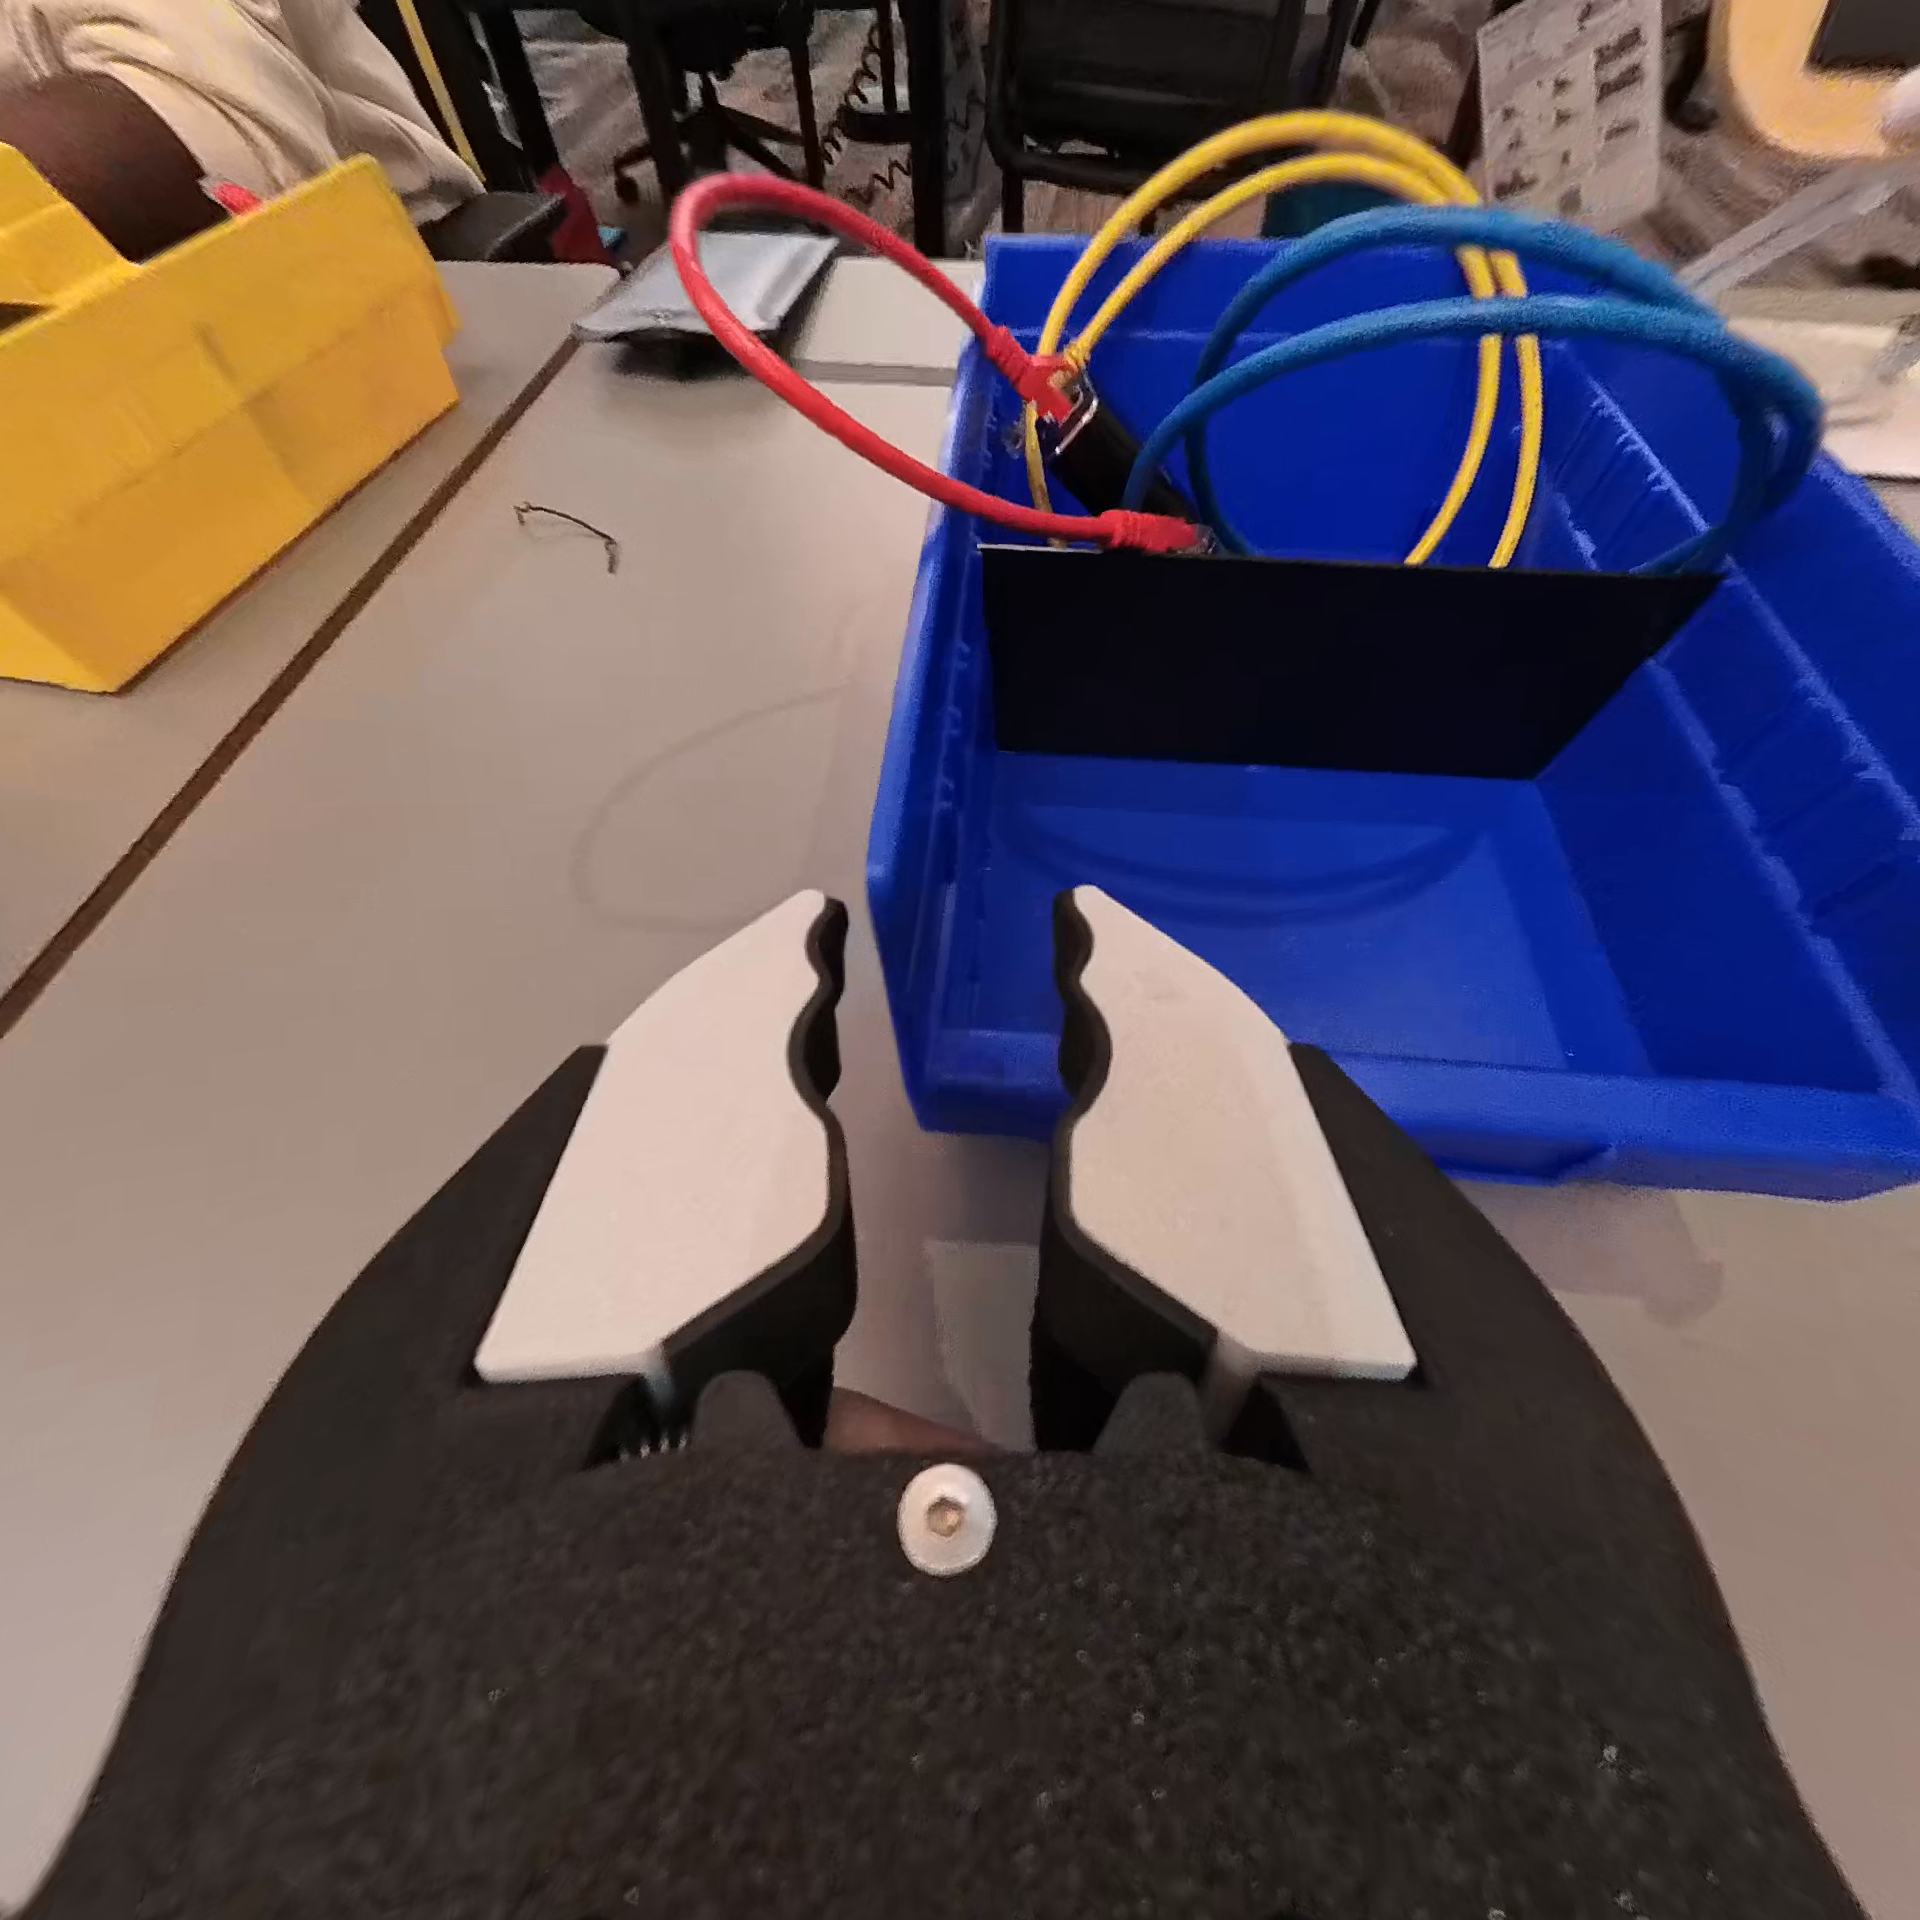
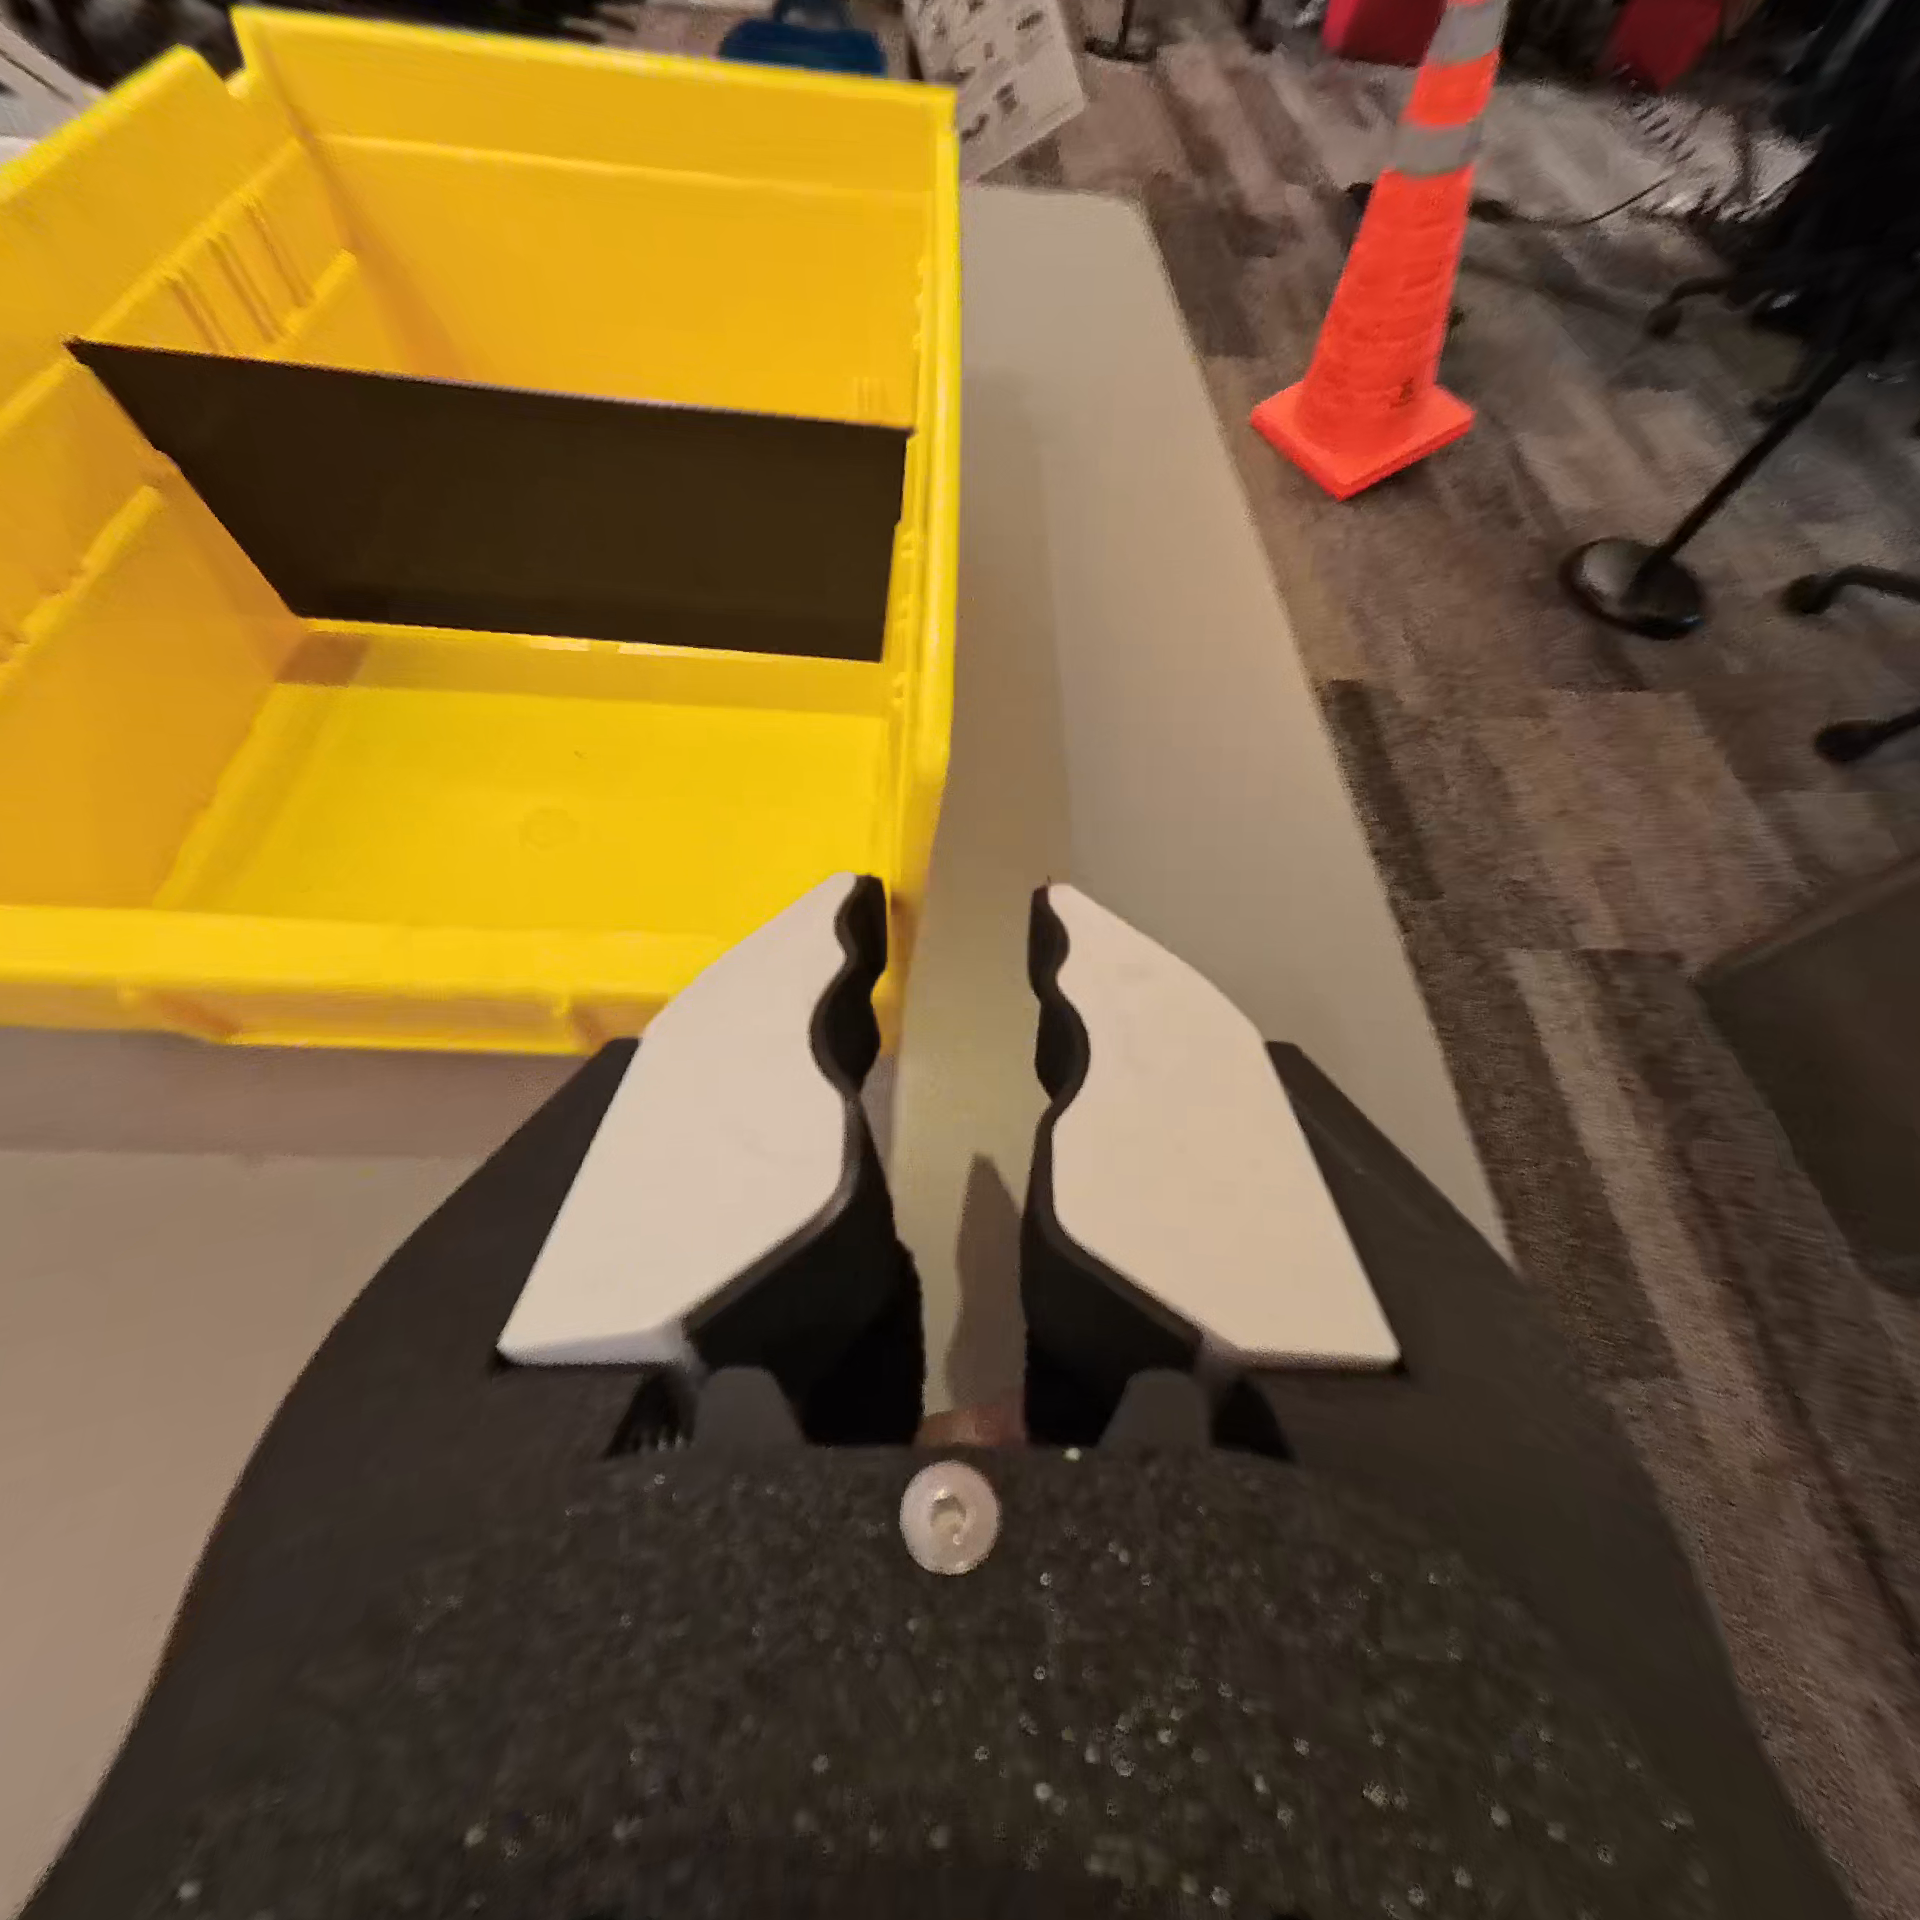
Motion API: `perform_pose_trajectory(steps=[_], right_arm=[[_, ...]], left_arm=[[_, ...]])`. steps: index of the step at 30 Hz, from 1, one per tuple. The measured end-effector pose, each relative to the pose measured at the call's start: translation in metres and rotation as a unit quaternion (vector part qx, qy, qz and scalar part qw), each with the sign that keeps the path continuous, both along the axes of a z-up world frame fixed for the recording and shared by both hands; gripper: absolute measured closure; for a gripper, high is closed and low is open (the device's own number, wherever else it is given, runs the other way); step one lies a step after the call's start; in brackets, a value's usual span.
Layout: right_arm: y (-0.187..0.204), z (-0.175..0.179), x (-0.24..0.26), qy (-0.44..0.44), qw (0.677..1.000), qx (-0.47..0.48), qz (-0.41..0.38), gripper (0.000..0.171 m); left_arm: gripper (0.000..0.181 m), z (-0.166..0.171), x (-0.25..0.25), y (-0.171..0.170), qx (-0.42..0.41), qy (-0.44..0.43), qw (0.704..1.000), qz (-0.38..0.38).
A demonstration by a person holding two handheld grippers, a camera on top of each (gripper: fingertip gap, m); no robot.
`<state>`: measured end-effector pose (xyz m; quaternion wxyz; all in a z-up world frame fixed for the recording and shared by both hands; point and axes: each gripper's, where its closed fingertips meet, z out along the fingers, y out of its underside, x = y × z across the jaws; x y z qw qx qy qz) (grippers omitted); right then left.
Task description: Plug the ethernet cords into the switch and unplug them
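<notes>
The blue bin (image 1: 1455, 935) sat on the grey table (image 1: 520, 831), and everything hung off that. The left gripper (image 1: 951, 914) hovered just off the bin's near left corner, jaws parted by a modest gap, nothing between them. Behind the bin's black divider (image 1: 1299, 655), in the far compartment, lay the switch (image 1: 1101, 447), a dark little body tilted against the left wall. The red cord (image 1: 790, 343) looped out over the bin's left rim and back, both of its plugs at the switch. The yellow cord (image 1: 1247, 156) arched high above the far compartment, and the blue cord (image 1: 1558, 312) coiled beside it toward the bin's right wall.

The right gripper (image 2: 961, 894) was off at the near right corner of a yellow bin (image 2: 468, 977), jaws likewise slightly apart and empty. An orange cone (image 2: 1382, 312) stood on the floor beyond.
</notes>
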<state>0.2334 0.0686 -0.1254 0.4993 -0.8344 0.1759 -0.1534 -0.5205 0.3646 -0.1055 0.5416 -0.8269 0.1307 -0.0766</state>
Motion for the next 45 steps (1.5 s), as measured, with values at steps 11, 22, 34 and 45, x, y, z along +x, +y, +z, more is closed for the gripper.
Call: perform_pose_trajectory(steps=[11, 22, 34, 45], right_arm=[[-0.007, 0.007, -0.155, 0.198, 0.961, 0.173, 0.089, 0.144], [0.0, -0.009, -0.15, 0.167, 0.973, 0.108, 0.114, 0.144], [0.002, -0.013, -0.157, 0.171, 0.971, 0.094, 0.136, 0.144], [0.006, -0.019, -0.158, 0.182, 0.971, 0.076, 0.137, 0.144]], left_arm=[[0.144, -0.014, 0.095, -0.091, -0.049, -0.124, 0.982, -0.137], [0.135, 0.001, 0.171, -0.14, -0.025, -0.112, 0.926, -0.359], [0.13, 0.136, 0.16, -0.043, -0.034, 0.182, 0.765, -0.617], [0.108, 0.014, 0.082, 0.152, -0.298, 0.597, 0.587, -0.459]])
